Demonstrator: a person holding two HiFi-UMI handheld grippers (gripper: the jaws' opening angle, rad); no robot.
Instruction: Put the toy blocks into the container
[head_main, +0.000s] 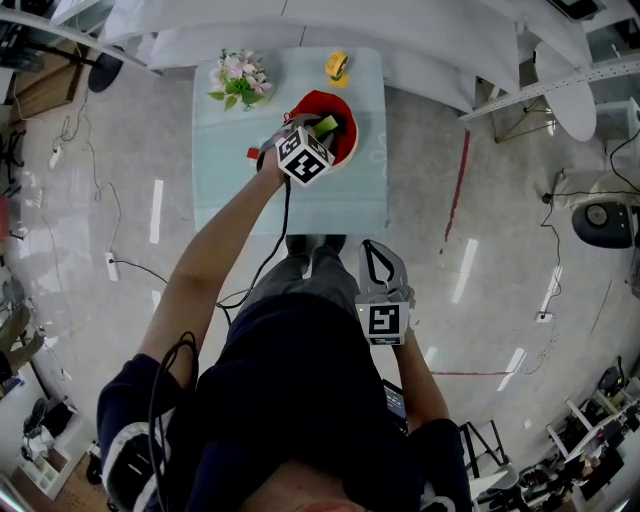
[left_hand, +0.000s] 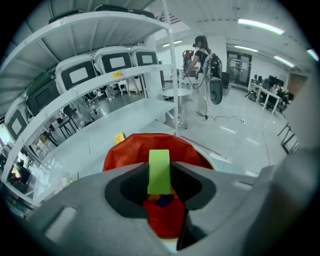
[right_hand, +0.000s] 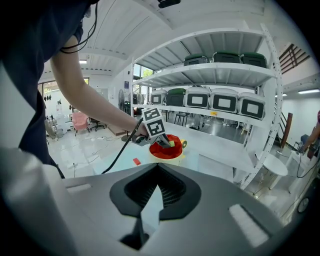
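**Green block held over the red bowl**

A small rectangular table (head_main: 230, 200) with a smooth, pale blue-green, glossy top stands on a shiny grey floor. The person stands at its near edge.

The left gripper (head_main: 326, 128), grey moulded plastic with a marker cube on top, reaches over the table's right half. Its jaws are clamped on a green block (left_hand: 159, 171), with the ribbed dark pads pressing on the block's two long sides. The right gripper (head_main: 370, 246) hangs off the table, beside the person's leg, and points at the near edge. Its jaws are together at the tips with nothing between them.

The bowl (head_main: 341, 108) is round and red inside, with a cream outer wall, and sits right of the table's middle. A bunch of pink and white flowers (head_main: 240, 78) with green leaves lies at the far left corner.

The green block is a flat, smooth slab with square corners. It stands upright in the grip, just above the bowl's opening. A small yellow object (head_main: 338, 66) sits at the far edge behind the bowl; its shape is unclear. A tiny red block (head_main: 253, 153) lies on the bare top left of the bowl. In the bowl's bottom lies a dark blue piece (left_hand: 163, 201).
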